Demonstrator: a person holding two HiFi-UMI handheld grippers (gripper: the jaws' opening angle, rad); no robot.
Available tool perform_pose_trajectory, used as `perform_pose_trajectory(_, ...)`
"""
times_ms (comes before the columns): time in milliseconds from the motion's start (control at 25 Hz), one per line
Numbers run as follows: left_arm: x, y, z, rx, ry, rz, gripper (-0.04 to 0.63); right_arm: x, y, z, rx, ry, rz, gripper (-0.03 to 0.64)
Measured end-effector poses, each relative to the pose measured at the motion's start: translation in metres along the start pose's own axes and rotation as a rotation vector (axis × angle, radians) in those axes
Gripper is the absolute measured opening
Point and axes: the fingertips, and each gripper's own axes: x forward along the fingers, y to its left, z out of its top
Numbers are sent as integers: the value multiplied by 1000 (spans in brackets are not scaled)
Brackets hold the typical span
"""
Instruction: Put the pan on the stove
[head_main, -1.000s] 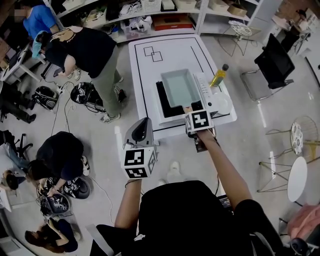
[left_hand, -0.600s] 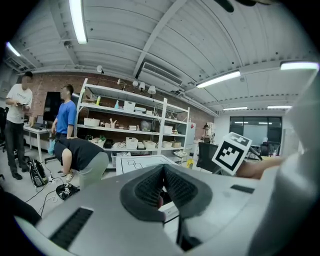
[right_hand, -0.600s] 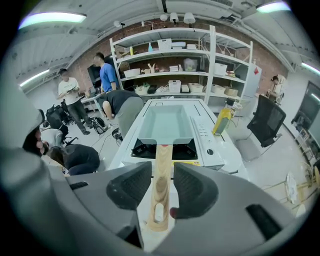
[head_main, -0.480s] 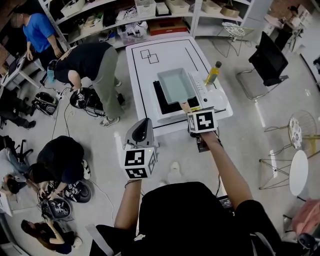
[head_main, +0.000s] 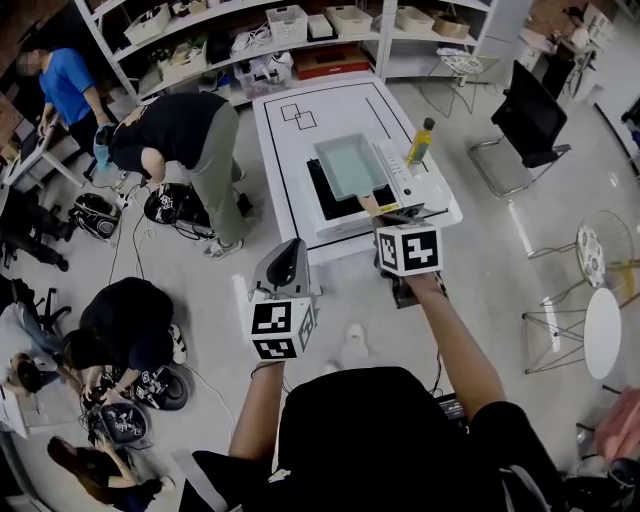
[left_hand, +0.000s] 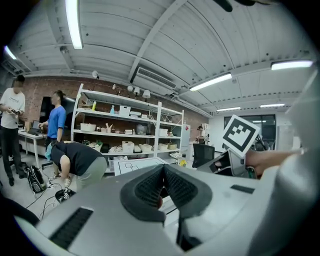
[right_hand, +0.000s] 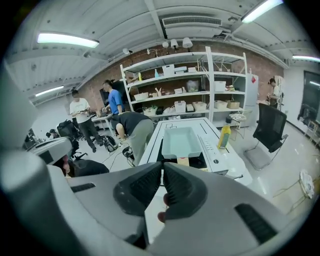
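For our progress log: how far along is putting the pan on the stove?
Done: the pan sits on the stove. In hand: nothing; the right gripper is closing with nothing between its jaws, the left gripper shut and empty. Left: nothing that shows.

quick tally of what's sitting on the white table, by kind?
pan: 1
stove: 1
yellow bottle: 1
Total: 3
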Motion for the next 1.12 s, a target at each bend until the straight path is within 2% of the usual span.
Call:
perform_pose_trajectory(160, -17, -5, 0, 0, -3, -13, 11, -24, 18, 4, -15, -77, 8, 3)
perform_pose_trajectory(440, -50, -7, -1, 12, -16, -35, 11, -60, 45, 3, -55, -192, -29, 3)
perform_pose_trajectory(720, -66, -9, -5, 13, -18, -55, 11, -77, 60, -5, -74, -225, -49, 3)
perform_pose_trajectory(1120, -68, -22, 9, 3, -39, -92, 11, -105, 69, 12, -94, -358, -49, 3)
